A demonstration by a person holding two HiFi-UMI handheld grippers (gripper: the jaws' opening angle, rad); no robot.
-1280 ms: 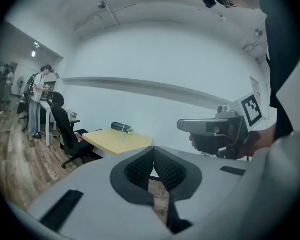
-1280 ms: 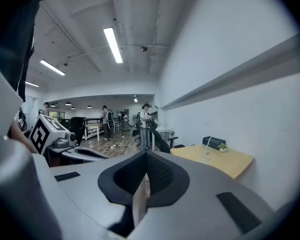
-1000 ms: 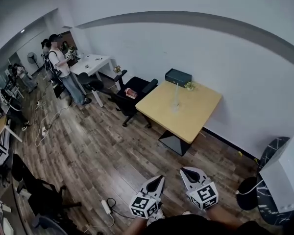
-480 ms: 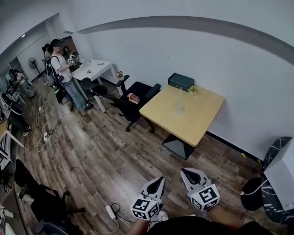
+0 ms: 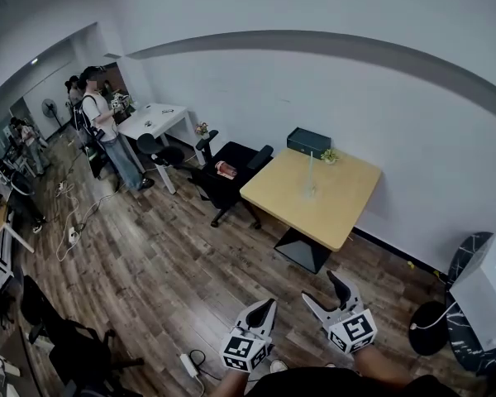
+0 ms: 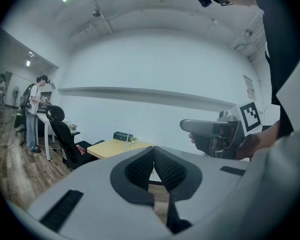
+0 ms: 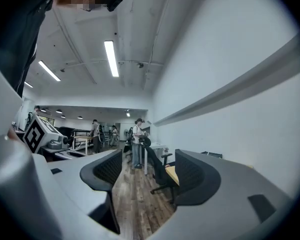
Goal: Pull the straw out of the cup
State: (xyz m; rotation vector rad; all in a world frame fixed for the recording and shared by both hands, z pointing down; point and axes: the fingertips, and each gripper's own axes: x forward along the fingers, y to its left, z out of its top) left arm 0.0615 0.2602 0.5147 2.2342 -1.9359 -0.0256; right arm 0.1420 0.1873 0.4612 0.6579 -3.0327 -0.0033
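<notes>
A clear cup [image 5: 309, 192] with a thin upright straw [image 5: 309, 170] stands on the far wooden table [image 5: 347, 201], a few steps ahead of me. Both grippers hang low over the floor, well short of the table. My left gripper [image 5: 268, 306] is shut, its pads [image 6: 140, 168] meeting with nothing between them. The jaws of my right gripper [image 5: 325, 290] are opening, and only floor and room show between its fingers [image 7: 110, 170]. In the left gripper view the right gripper [image 6: 210, 130] appears at the right, held in a hand.
A black office chair [image 5: 225, 170] stands left of the table. A dark box [image 5: 307, 141] and a small plant [image 5: 329, 155] sit at the table's far edge. A person [image 5: 106, 131] stands by a white desk [image 5: 159, 116]. A power strip [image 5: 188, 364] lies on the floor; a white box [image 5: 488, 292] is at right.
The right gripper's jaws have gone from shut to parted. Both grippers and my view have drifted toward the table, which now sits slightly nearer and further right.
</notes>
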